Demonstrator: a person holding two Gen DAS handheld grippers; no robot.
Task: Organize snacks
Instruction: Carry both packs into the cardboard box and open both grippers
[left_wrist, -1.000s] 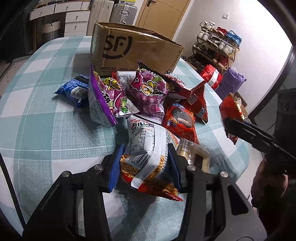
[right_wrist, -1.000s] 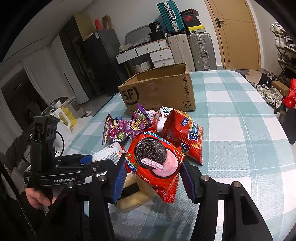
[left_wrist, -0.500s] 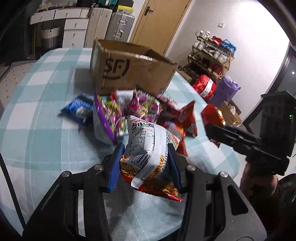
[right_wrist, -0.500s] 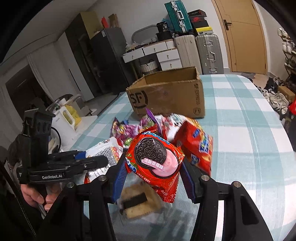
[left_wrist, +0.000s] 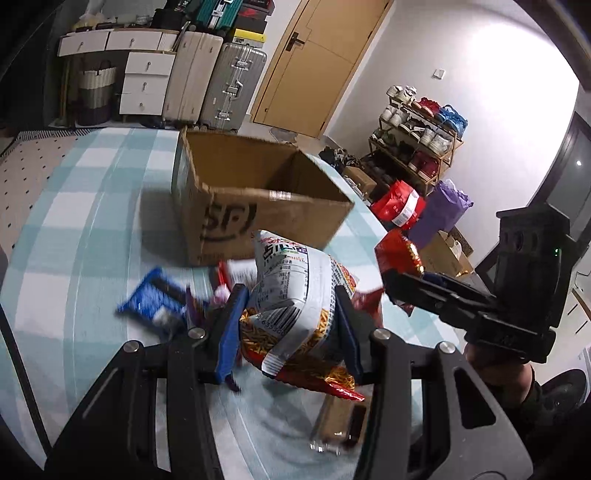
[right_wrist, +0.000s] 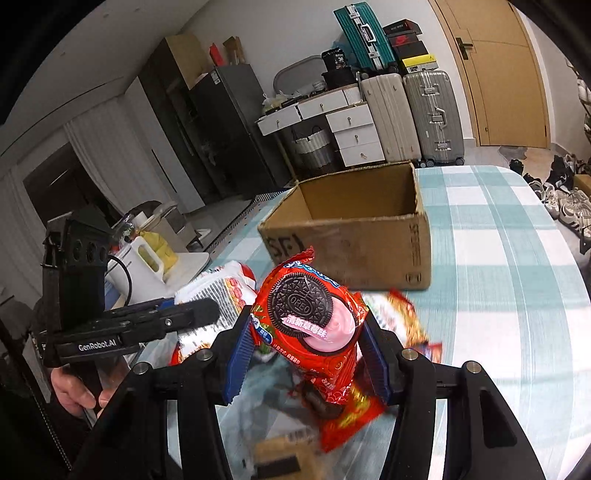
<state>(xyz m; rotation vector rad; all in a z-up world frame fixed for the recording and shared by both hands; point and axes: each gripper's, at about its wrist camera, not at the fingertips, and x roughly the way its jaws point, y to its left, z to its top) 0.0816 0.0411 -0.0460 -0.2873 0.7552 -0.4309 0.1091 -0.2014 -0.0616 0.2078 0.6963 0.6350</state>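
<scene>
My left gripper (left_wrist: 290, 325) is shut on a white and red snack bag (left_wrist: 295, 295) and holds it above the table, just short of the open cardboard SF box (left_wrist: 258, 206). My right gripper (right_wrist: 308, 347) is shut on a red Oreo pack (right_wrist: 310, 325), also raised, in front of the same box (right_wrist: 354, 240). The box looks empty inside. The right gripper with its red pack shows in the left wrist view (left_wrist: 402, 258). The left gripper shows in the right wrist view (right_wrist: 192, 314) with its white bag (right_wrist: 218, 291).
Several loose snacks lie on the checked tablecloth (left_wrist: 74, 229) below the grippers: a blue pack (left_wrist: 151, 299), red bags (right_wrist: 399, 321), a brown wrapped bar (left_wrist: 340, 421). Suitcases (left_wrist: 232, 85), drawers and a shoe rack (left_wrist: 417, 144) stand beyond the table.
Both grippers have lifted their packs off the pile and moved toward the box. The box's open top now shows in both views. The snack pile has dropped lower in view.
</scene>
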